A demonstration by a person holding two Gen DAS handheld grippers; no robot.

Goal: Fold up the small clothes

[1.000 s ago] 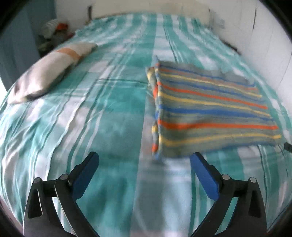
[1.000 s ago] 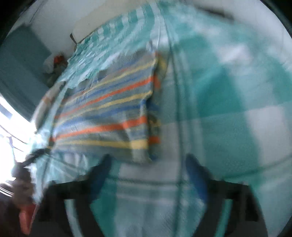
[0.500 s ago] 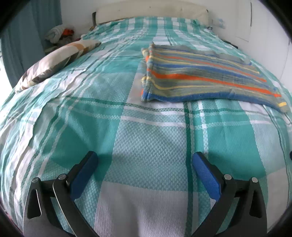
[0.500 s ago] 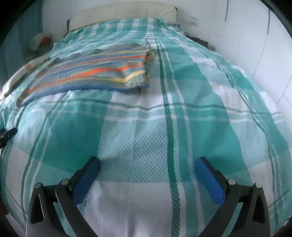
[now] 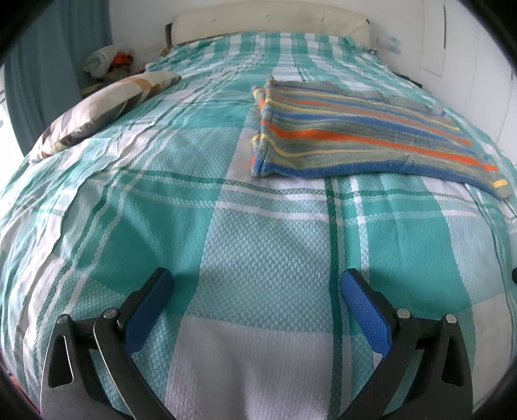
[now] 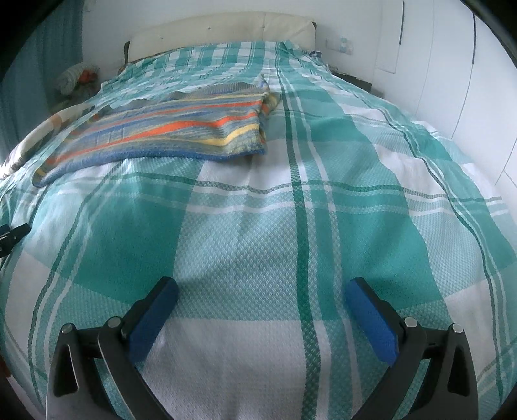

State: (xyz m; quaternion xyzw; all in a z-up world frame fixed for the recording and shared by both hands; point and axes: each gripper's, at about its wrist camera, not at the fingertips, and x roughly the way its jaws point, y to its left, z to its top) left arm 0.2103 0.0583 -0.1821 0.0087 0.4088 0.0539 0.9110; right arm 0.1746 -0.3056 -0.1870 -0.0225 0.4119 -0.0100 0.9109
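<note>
The striped garment (image 5: 355, 142) lies folded on the bed (image 5: 258, 242), seemingly finished; left gripper (image 5: 255, 290) and right gripper (image 6: 261, 294) fingers spread apart, empty

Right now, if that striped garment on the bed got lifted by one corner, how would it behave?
The striped garment would probably droop, since it lies flat and limp on the bedspread. Its stacked layers at the folded edge would likely slide apart. Its knit looks grippy, not slippery.

Bed (image 5: 226, 245) under teal-and-white plaid cover, pale padded headboard (image 5: 268, 19) at far edge, white walls (image 6: 436, 64), teal curtain (image 5: 48, 64) left, patterned pillow (image 5: 103, 106) near left edge, daylight.
</note>
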